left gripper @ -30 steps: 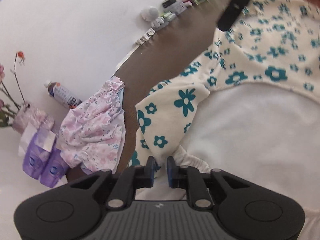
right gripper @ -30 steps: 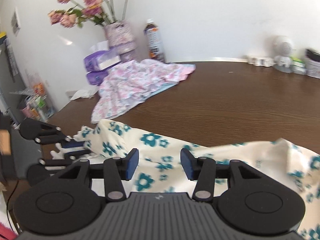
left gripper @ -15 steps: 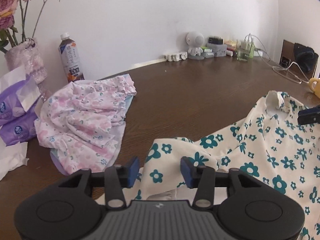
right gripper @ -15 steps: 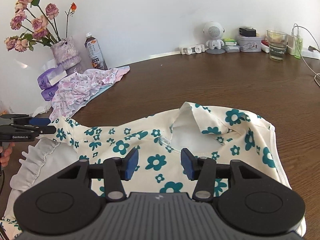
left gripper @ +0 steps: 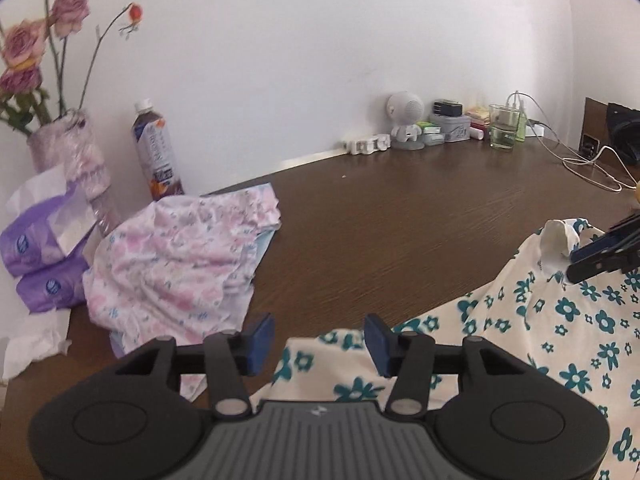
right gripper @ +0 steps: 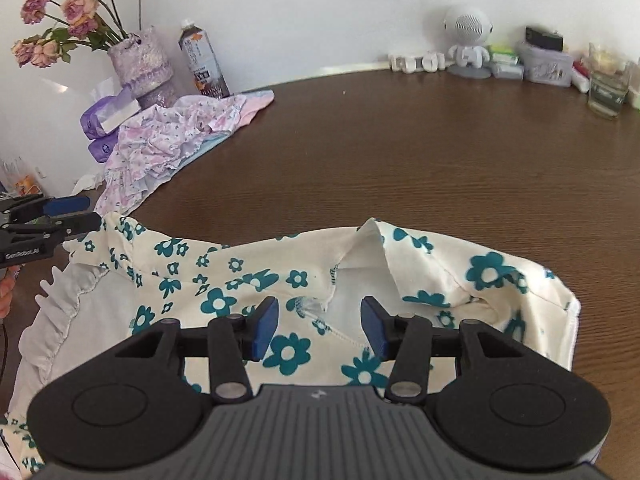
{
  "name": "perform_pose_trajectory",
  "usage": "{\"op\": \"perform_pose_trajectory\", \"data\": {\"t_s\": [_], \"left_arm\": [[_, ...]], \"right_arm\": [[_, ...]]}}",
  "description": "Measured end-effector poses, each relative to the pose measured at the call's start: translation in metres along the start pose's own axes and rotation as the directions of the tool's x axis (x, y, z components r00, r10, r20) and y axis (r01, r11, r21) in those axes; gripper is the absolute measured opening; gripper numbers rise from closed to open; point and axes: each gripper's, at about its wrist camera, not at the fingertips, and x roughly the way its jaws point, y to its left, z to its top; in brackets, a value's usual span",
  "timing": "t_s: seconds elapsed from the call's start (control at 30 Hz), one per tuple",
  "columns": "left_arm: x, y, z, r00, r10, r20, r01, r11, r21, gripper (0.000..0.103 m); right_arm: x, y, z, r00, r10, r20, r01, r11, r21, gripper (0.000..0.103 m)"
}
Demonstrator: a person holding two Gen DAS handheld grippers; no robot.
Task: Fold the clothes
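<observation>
Floral top spread on near side of table, barely folded tbh | left gripper and right gripper both gaping, holding nothing | pink garment far left, untouched

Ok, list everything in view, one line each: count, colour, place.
Floral garment: one, cream with teal flowers, near table edge.
Crumpled garment: one, pink and white print, left of table.
Table: one, dark brown wood.
Vase of roses: one, lilac, back left.
Drink bottle: one, dark with white cap, beside vase.
Tissue packs: two, purple, stacked far left.
Robot figurine: one, white, back wall.
Glass: one, clear, back right.
Cable: one, white, right.
Left tool: black, blue pads, open.
Right tool: same, open.
</observation>
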Motion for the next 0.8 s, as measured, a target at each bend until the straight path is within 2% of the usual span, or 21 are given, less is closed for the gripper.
{"op": "perform_pose_trajectory", "data": {"t_s": [0.07,0.1,0.13,0.17,0.2,0.23,0.37,0.47,0.63,0.7,0.8], "left_arm": [[0.019,-0.011,0.006,1.000,0.006,-0.027,-0.005,0.999,0.039,0.052],[0.030,-0.015,0.006,0.999,0.015,-0.046,-0.012,0.998,0.059,0.052],[0.040,-0.018,0.005,0.997,0.026,-0.069,-0.021,0.997,0.077,0.047],[0.049,-0.019,0.002,0.995,0.032,-0.094,-0.023,0.996,0.087,0.040],[0.056,-0.019,-0.002,0.992,0.030,-0.119,-0.019,0.995,0.093,0.018],[0.061,-0.019,-0.006,0.990,0.016,-0.140,-0.003,0.996,0.093,0.013],[0.063,-0.018,-0.017,0.991,0.021,-0.132,-0.008,0.996,0.093,0.013],[0.063,-0.018,-0.020,0.993,0.035,-0.117,-0.029,0.998,0.058,0.013],[0.062,-0.016,-0.024,0.994,0.069,-0.090,-0.071,0.997,-0.014,0.020],[0.061,-0.013,-0.025,0.993,0.084,-0.084,-0.089,0.994,-0.057,0.025],[0.059,-0.010,-0.027,0.993,0.091,-0.075,-0.097,0.993,-0.072,0.025]], "right_arm": [[0.016,0.000,0.004,1.000,0.001,0.001,-0.001,1.000,0.017,0.047],[0.021,0.000,0.006,1.000,0.001,0.003,-0.001,1.000,0.019,0.042],[0.024,0.000,0.007,1.000,-0.003,-0.001,0.003,1.000,0.011,0.023],[0.024,-0.001,0.007,1.000,0.006,-0.008,-0.006,1.000,0.015,0.009],[0.022,-0.005,0.007,1.000,0.027,-0.015,-0.027,0.999,0.020,0.001],[0.020,-0.009,0.006,0.999,0.042,-0.020,-0.041,0.999,0.020,0.001],[0.011,-0.023,0.011,1.000,0.016,-0.024,-0.016,1.000,0.005,0.001],[0.016,-0.020,0.013,0.999,-0.009,-0.051,0.007,0.999,-0.031,0.001],[0.027,-0.008,0.018,0.996,-0.085,-0.028,0.081,0.989,-0.120,0.001],[0.025,-0.011,0.018,0.999,-0.041,-0.011,0.040,0.995,-0.096,0.002],[0.009,-0.022,0.017,0.999,0.035,0.014,-0.035,0.999,0.006,0.017]]}}
